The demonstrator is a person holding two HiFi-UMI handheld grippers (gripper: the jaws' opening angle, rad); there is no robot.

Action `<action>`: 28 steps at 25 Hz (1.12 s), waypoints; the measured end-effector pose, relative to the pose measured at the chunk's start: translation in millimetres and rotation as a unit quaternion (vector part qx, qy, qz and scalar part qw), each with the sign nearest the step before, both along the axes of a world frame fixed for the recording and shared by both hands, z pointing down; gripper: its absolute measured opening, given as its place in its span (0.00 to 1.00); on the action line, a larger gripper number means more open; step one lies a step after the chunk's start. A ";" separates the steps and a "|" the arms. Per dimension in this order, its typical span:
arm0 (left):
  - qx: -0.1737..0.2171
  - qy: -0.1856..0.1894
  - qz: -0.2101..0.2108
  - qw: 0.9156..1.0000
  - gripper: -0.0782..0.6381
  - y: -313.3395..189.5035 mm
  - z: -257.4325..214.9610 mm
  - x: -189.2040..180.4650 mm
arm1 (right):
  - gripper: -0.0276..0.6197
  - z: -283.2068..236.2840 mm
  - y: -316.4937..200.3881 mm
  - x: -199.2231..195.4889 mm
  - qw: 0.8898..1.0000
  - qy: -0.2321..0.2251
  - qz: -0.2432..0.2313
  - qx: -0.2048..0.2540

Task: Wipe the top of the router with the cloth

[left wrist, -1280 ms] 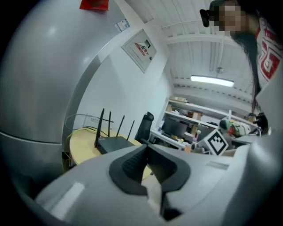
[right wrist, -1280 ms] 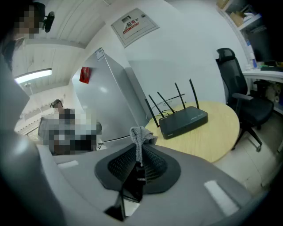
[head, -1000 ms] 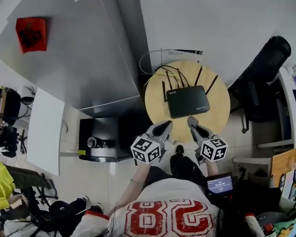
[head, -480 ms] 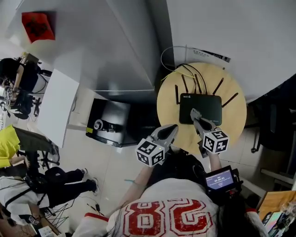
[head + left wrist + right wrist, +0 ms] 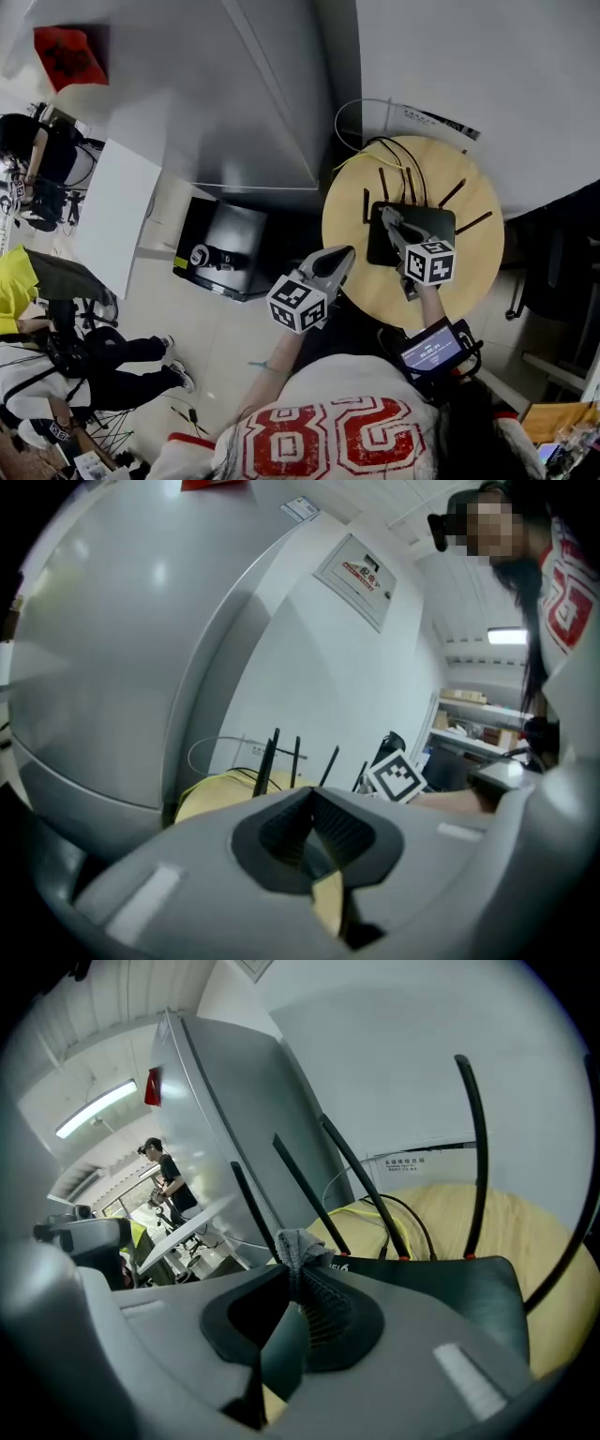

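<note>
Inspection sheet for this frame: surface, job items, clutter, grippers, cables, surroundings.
Surface: round wooden table, bare around the router.
Job's things: black router with its antennas up; grey cloth pinched in the right gripper.
Clutter: nothing seen on the table.
Grippers: right gripper shut on the cloth, over the router's top, contact unclear; left gripper shut and empty at the table's left edge.
Cables: yellow, black and white cables bunched behind the router.
Surroundings: grey cabinet, black box on the floor, people far left.
</note>
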State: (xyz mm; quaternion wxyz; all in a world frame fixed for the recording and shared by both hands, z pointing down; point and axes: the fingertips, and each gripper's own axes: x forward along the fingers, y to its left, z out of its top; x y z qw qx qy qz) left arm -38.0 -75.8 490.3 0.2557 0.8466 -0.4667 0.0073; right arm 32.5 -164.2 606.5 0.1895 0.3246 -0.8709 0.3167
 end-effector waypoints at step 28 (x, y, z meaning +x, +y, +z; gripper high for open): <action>0.012 0.021 0.050 0.998 0.11 -44.7 -5.5 7.5 | 0.10 31.7 -27.3 97.8 0.989 0.113 0.092 -0.025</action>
